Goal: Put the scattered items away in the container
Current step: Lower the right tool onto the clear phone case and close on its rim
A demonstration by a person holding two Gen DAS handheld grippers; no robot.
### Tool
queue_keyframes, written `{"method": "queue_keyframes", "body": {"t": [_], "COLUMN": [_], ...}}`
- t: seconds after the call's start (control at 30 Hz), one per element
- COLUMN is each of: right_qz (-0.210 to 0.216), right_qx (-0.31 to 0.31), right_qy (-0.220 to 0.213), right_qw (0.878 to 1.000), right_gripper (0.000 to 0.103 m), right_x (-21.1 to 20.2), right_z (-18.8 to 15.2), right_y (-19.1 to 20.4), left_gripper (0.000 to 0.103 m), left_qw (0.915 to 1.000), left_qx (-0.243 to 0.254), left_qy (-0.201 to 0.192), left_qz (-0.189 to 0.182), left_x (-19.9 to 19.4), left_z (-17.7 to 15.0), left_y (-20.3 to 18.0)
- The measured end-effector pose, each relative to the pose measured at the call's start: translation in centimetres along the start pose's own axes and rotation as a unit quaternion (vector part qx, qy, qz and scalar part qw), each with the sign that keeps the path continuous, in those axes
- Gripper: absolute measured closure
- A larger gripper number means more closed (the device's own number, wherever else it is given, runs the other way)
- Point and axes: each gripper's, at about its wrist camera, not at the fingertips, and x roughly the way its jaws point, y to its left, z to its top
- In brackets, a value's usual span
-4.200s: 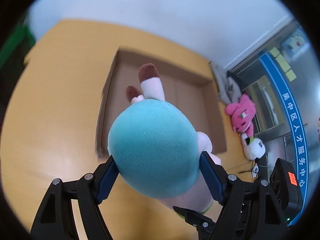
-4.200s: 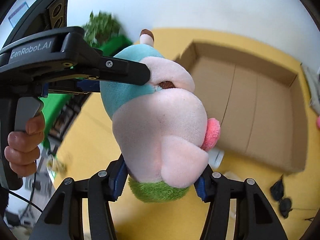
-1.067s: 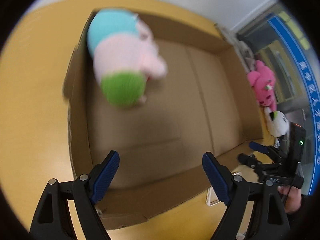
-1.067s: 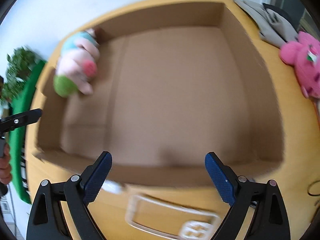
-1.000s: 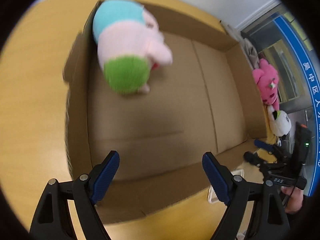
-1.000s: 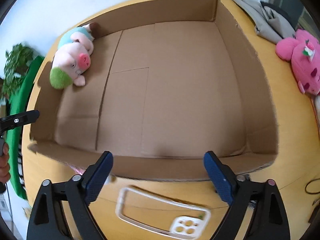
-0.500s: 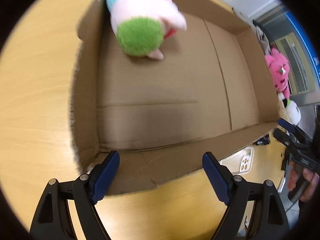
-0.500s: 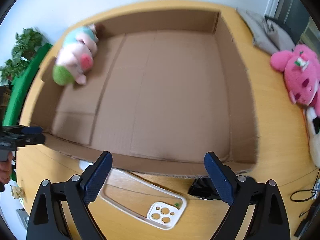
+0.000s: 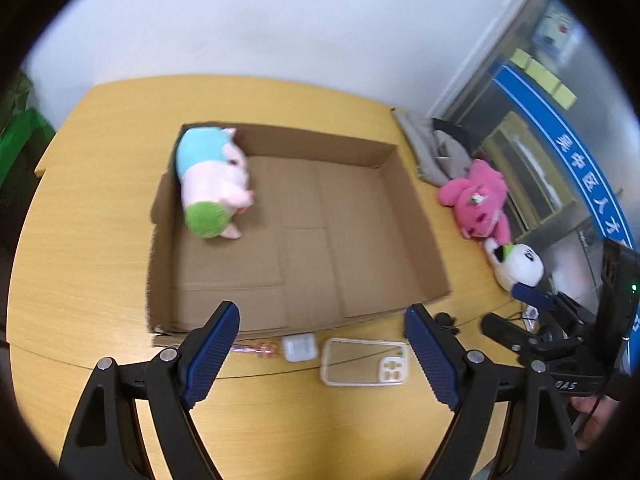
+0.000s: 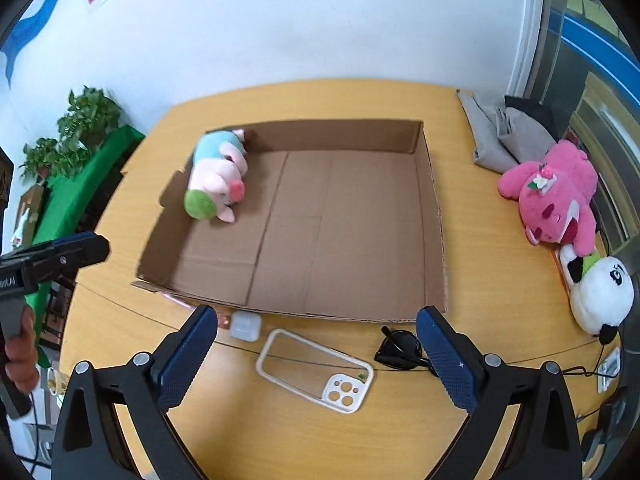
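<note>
A shallow cardboard box (image 9: 362, 152) (image 10: 434, 216) lies on the yellow table. A pig plush (image 9: 214, 190) (image 10: 218, 178) lies in its far left corner. In front of the box lie a clear phone case (image 9: 364, 366) (image 10: 316, 370), a small white case (image 9: 299, 348) (image 10: 245, 326), a pink pen (image 9: 256, 348) and black sunglasses (image 10: 400, 352). A pink plush (image 9: 476, 200) (image 10: 556, 196) and a panda plush (image 9: 518, 266) (image 10: 598, 292) lie right of the box. My left gripper (image 9: 322, 348) and right gripper (image 10: 316, 358) are open and empty, above the table's near edge.
A grey cloth (image 9: 434, 152) (image 10: 504, 132) lies at the table's far right. Cables (image 10: 576, 364) run along the right edge. A green surface with plants (image 10: 80, 164) stands left of the table. A white wall is behind.
Both grippers let go of the pig plush, which now lies in the box. Both have pulled back and up from the box; the small items in front of it came into view.
</note>
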Motion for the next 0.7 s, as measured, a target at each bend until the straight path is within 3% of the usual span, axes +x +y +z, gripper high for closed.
{"method": "queue_keyframes", "body": {"t": [0.17,0.3,0.43,0.7], "right_qz": [0.007,0.010,0.004,0.011], "right_qx": [-0.006,0.019,0.074,0.171], "right_qy": [-0.015,-0.002,0.041,0.124], "right_qw": [1.000,1.000,0.996,0.977], "right_gripper": [0.002,0.002,0.002,0.004], "right_x": [-1.7,-1.3,0.8,7.2], "right_z": [-0.4,-2.0,-5.3,-11.9], "right_y": [-0.3,-1.9,-4.7,-8.2], "left_gripper": [0.017,0.017,0.017,0.020], "left_qw": [0.9996,0.9996,0.9979,0.9890], "left_qx": [0.027,0.023,0.023,0.020], "left_qy": [-0.007,0.017,0.060,0.146], "left_qz": [0.010,0.009,0.011,0.004], "left_x": [-0.9,0.4,3.5,11.8], "left_z": [-0.3,-1.3,-3.0,-6.4], "left_y": [-3.2,-3.7,-3.4,-2.3]}}
